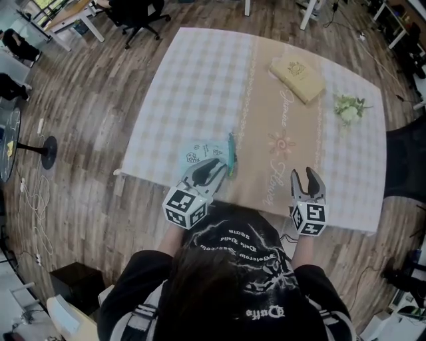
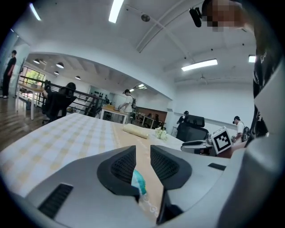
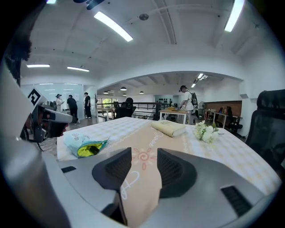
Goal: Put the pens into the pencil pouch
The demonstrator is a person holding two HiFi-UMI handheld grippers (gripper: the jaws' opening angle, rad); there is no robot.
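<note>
- Wooden floor (image 1: 86, 133) fills the far left of the head view, with a black chair (image 1: 136, 16) up at the top edge.
- Now the checked cloth (image 1: 193, 73), spread across the table, and we're leaning over its near edge.
- Left gripper (image 1: 214, 166) next. It's up off the cloth and angled towards the middle of the table. Its own view shows the jaws released, a narrow gap between them and nothing pinched.
- Low in that gap we catch a sliver of teal, the edge of the pouch (image 2: 139, 180), lying below the pads and not pressed by them.
- And there's the pouch (image 1: 203, 153) itself, pale blue with a teal zip edge. It lies flat on the cloth just beyond the left gripper's tips, right at the edge of the runner.
- From the right gripper view its mouth gapes open, yellow lining showing. There's something dark inside, too small for us to tell what.
- On to the tan runner (image 1: 283, 140), running down the middle of the table with a pink sun motif and looping script.
- Right gripper (image 1: 304, 174) now, over the near end of the runner and well apart from the pouch. Its jaws are spread wide and empty, with only runner fabric showing between them.
- Further back on the runner, a tan book (image 1: 297, 78) lies at a slant.
- Just right of it, a small bunch of white flowers (image 1: 349, 108) rests on the cloth.
</note>
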